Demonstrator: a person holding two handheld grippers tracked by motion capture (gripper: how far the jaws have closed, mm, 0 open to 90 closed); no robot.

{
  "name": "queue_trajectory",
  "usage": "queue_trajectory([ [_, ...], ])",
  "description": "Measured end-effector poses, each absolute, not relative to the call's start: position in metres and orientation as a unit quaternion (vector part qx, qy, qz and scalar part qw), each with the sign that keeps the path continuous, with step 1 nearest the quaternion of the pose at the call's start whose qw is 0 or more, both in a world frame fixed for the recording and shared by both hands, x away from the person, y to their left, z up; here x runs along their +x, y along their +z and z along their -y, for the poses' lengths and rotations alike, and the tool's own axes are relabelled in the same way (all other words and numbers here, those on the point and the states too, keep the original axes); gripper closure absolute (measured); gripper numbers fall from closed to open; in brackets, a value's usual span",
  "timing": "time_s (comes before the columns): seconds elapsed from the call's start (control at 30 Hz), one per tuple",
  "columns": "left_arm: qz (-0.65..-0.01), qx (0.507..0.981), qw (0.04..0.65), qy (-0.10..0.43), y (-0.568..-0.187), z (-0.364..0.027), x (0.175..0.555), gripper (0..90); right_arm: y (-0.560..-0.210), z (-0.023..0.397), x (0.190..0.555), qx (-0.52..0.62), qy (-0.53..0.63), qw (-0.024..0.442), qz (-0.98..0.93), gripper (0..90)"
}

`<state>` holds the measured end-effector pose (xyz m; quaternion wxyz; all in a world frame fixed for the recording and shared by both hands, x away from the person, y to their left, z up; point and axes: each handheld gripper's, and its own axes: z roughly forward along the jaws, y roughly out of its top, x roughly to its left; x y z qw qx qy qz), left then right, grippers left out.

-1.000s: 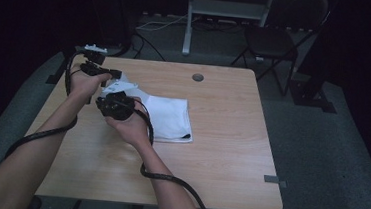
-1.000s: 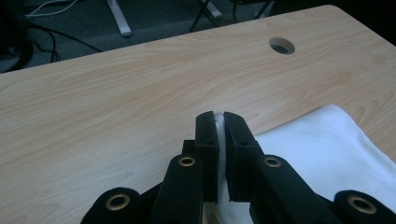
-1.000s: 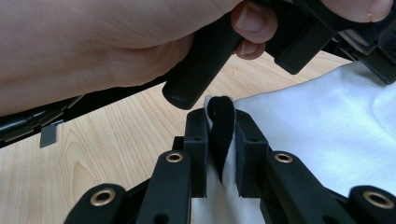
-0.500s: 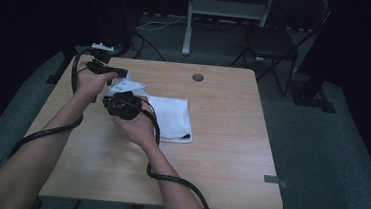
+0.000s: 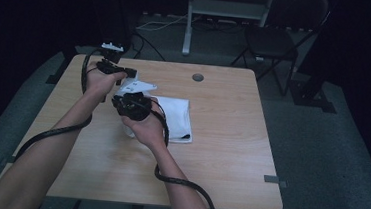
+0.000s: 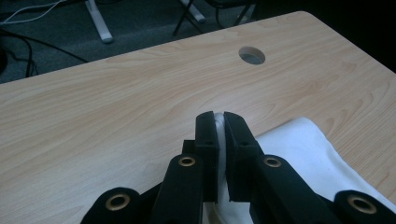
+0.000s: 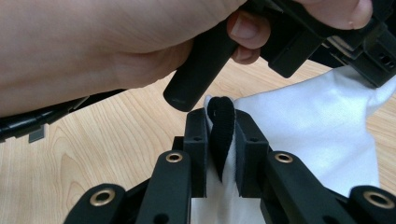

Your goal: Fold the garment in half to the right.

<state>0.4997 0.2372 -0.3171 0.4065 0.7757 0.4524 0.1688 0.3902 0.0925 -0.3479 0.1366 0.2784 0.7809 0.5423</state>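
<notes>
White cloth (image 5: 175, 118) lay folded near the middle of the wooden table (image 5: 229, 158), with one end lifted toward its far left corner. Both grippers held that raised end. The left gripper (image 6: 219, 122) had its jaws nearly closed, pinching a thin white fold. Just beside it, the right gripper (image 7: 221, 122) was clamped on the cloth's black-trimmed edge, close under the left hand (image 7: 93, 42).
</notes>
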Motion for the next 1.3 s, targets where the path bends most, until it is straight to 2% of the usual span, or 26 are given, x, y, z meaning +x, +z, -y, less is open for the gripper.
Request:
queue_trajectory([
  [0.8, -0.454, 0.768, 0.422, 0.162, -0.327, -0.212, 0.504, 85.1, -0.348, -0.058, 0.389, 0.303, 0.535, 0.142, -0.776, 77.9],
  [1.3, -0.453, 0.757, 0.453, 0.132, -0.340, -0.200, 0.507, 85.1, -0.351, -0.038, 0.388, 0.313, 0.531, 0.143, -0.774, 77.9],
])
